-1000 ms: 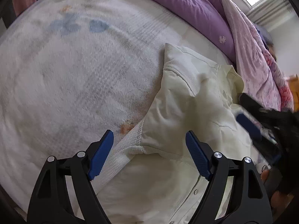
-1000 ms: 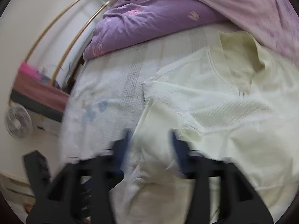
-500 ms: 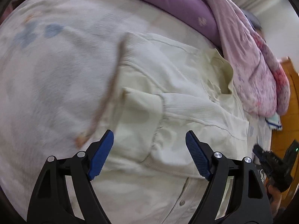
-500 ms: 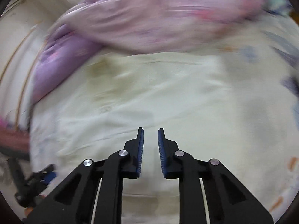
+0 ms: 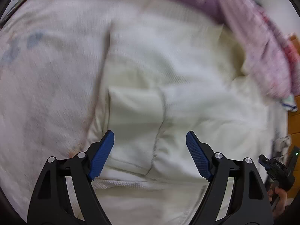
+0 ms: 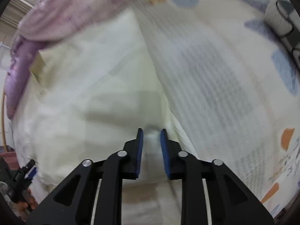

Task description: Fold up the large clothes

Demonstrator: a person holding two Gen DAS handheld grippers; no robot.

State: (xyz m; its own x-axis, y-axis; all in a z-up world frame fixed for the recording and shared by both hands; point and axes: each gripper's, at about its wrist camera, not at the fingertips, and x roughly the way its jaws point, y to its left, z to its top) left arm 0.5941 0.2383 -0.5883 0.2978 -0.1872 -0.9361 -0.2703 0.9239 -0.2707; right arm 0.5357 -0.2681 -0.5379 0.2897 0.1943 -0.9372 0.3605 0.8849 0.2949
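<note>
A large cream jacket [image 5: 168, 78] lies spread on the bed, one sleeve folded across its body. My left gripper [image 5: 150, 140] is open and empty, its blue pads hovering above the folded sleeve. In the right wrist view the same jacket [image 6: 90, 86] fills the left half. My right gripper [image 6: 151, 134] has its jaws nearly closed, with a fold of the jacket's right edge between the blue pads. Both views are motion-blurred.
A white patterned bed sheet [image 5: 46, 75] lies under the jacket and shows again in the right wrist view [image 6: 215, 75]. A purple and pink quilt [image 5: 253, 28] is bunched along the far side. The right gripper's body [image 5: 277, 170] appears at the left view's right edge.
Both grippers have swung over the jacket. The right gripper has dropped to the jacket's right edge, and fabric now sits between its narrow jaws. The left gripper stays open.
</note>
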